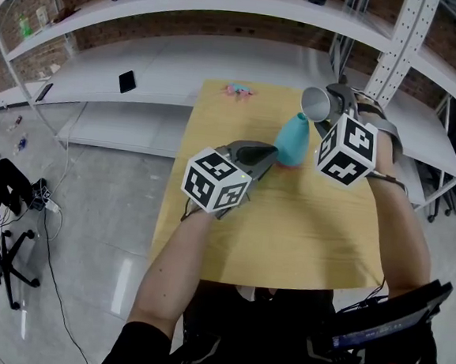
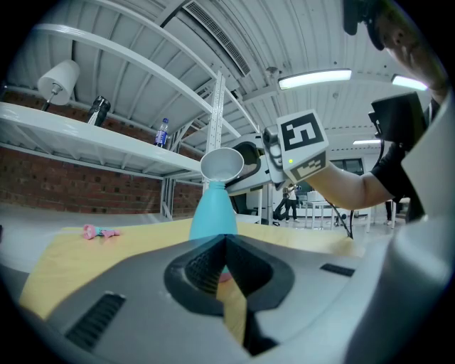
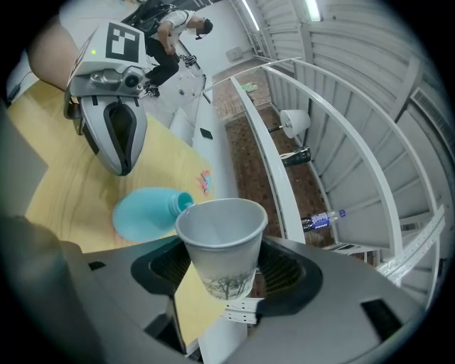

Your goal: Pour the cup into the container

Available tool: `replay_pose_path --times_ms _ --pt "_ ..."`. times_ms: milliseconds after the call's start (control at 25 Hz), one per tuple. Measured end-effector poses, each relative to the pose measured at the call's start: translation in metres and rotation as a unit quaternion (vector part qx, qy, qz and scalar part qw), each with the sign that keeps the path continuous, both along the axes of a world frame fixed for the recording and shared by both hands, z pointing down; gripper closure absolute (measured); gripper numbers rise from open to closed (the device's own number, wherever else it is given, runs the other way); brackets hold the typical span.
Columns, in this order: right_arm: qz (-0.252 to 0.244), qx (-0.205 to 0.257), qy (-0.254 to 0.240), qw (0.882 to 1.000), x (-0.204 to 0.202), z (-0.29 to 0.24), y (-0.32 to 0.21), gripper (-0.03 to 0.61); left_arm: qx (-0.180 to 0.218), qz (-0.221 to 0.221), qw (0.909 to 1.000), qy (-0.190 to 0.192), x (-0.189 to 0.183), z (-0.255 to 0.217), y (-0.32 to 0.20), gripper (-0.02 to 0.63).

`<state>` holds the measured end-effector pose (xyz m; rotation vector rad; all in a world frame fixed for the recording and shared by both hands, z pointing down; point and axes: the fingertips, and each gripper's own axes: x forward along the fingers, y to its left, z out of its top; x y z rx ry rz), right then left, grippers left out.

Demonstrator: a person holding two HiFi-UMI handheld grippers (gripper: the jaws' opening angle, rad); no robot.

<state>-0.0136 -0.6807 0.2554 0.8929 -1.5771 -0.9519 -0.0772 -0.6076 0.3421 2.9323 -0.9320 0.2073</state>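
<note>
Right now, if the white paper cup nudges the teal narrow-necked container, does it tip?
Probably not: the teal narrow-necked container stands on a wide base. It looks light, so it may slide on the smooth wooden table.

Overhead strip lights (image 2: 314,78) give bright, sharp views with fisheye-bent edges.

The near half of the table (image 1: 286,246) is left bare and is crossed only by the two forearms. The far middle is blocked by the upright teal container (image 1: 293,139). The left gripper (image 1: 266,155) is set just beside it on the near left. A cup (image 1: 315,103) is held tilted over its mouth by the right gripper (image 1: 326,114). A small pink object (image 1: 238,91) lies at the far edge, and shelving (image 1: 142,71) closes off the far and right sides.
</note>
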Motion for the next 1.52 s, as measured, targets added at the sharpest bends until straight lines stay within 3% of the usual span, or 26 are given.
replay_pose_path --times_ms 1200,1360,1520 --pt "-0.004 0.003 0.015 1.0 -0.0008 0.0006 0.0018 0.279 -0.001 0.005 1.0 0.001 0.0016 -0.0007 0.0027 0.614" --pt "-0.004 -0.015 -0.014 1.0 -0.0005 0.003 0.0007 0.279 -0.001 0.005 1.0 0.001 0.0012 -0.0006 0.0013 0.614" --pt "-0.006 -0.059 -0.092 0.994 0.0025 0.0068 0.0021 0.279 -0.001 0.005 1.0 0.001 0.0012 -0.0005 0.0008 0.614"
